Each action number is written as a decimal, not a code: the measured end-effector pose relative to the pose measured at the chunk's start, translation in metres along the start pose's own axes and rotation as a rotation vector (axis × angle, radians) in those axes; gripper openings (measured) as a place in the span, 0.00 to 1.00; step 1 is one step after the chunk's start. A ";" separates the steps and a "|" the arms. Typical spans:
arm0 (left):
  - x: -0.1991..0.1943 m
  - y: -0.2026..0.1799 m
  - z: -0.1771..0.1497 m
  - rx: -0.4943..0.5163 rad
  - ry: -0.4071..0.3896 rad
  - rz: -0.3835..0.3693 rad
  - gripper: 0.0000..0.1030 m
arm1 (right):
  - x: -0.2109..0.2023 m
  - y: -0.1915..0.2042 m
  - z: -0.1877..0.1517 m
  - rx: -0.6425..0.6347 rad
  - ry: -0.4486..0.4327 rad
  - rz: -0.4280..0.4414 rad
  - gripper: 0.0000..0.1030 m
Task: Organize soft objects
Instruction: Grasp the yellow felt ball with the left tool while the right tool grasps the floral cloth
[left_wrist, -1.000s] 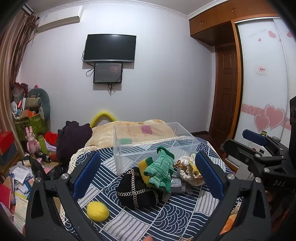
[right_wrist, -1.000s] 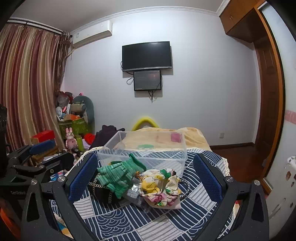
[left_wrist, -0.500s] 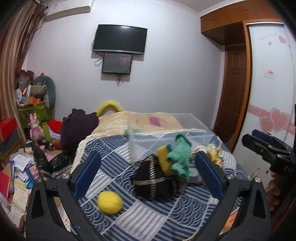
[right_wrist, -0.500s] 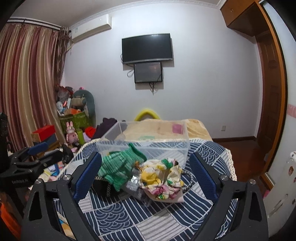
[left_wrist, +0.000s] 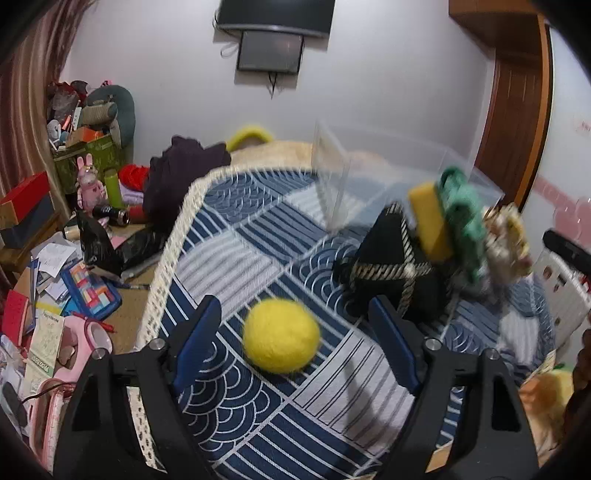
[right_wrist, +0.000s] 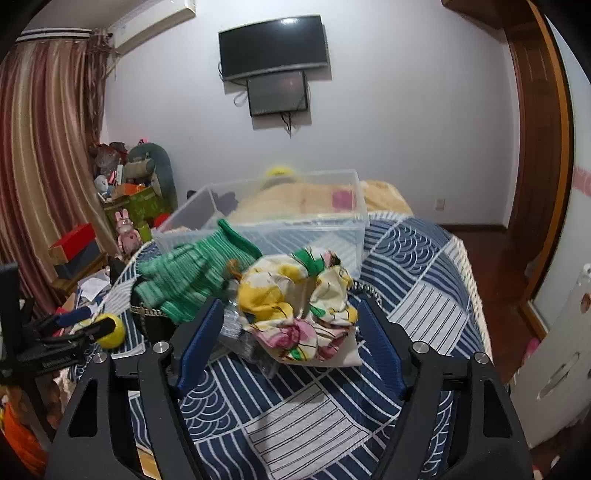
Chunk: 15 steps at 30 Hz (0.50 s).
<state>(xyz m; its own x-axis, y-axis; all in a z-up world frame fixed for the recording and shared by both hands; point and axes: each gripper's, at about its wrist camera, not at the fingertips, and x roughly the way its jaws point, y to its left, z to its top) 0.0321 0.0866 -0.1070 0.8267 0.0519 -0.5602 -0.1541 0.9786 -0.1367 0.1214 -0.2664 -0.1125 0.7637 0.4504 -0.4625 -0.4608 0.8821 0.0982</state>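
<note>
A yellow fuzzy ball (left_wrist: 281, 335) lies on the blue patterned cloth, between the fingers of my open left gripper (left_wrist: 294, 334), not touched. It also shows in the right wrist view (right_wrist: 110, 329). A pile of soft things sits further right: a black pouch with chain (left_wrist: 388, 273), a yellow sponge (left_wrist: 430, 221), green gloves (right_wrist: 192, 273) and a floral cloth (right_wrist: 299, 306). My open right gripper (right_wrist: 291, 334) hangs just in front of the floral cloth. A clear plastic bin (right_wrist: 280, 225) stands behind the pile.
The covered table (right_wrist: 406, 306) has a fringed edge at the left (left_wrist: 166, 266). Cluttered floor with boxes, papers and toys lies to the left (left_wrist: 55, 258). A wooden door (right_wrist: 535, 184) is at the right. A beige blanket lies behind the bin.
My left gripper has swung left and down to straddle the yellow ball. My right gripper has moved forward and lower toward the floral cloth.
</note>
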 end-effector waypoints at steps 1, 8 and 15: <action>0.006 -0.001 -0.002 0.008 0.019 0.007 0.72 | 0.002 -0.001 -0.001 0.005 0.009 0.001 0.68; 0.031 -0.002 -0.017 0.026 0.109 0.004 0.43 | 0.027 -0.007 -0.004 0.032 0.084 0.028 0.61; 0.025 -0.005 -0.014 0.027 0.089 -0.017 0.43 | 0.022 -0.009 -0.007 0.028 0.084 0.047 0.22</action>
<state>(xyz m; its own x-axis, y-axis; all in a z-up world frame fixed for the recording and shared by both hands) 0.0459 0.0806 -0.1319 0.7773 0.0185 -0.6289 -0.1247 0.9843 -0.1253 0.1390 -0.2657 -0.1294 0.7006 0.4792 -0.5287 -0.4816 0.8643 0.1452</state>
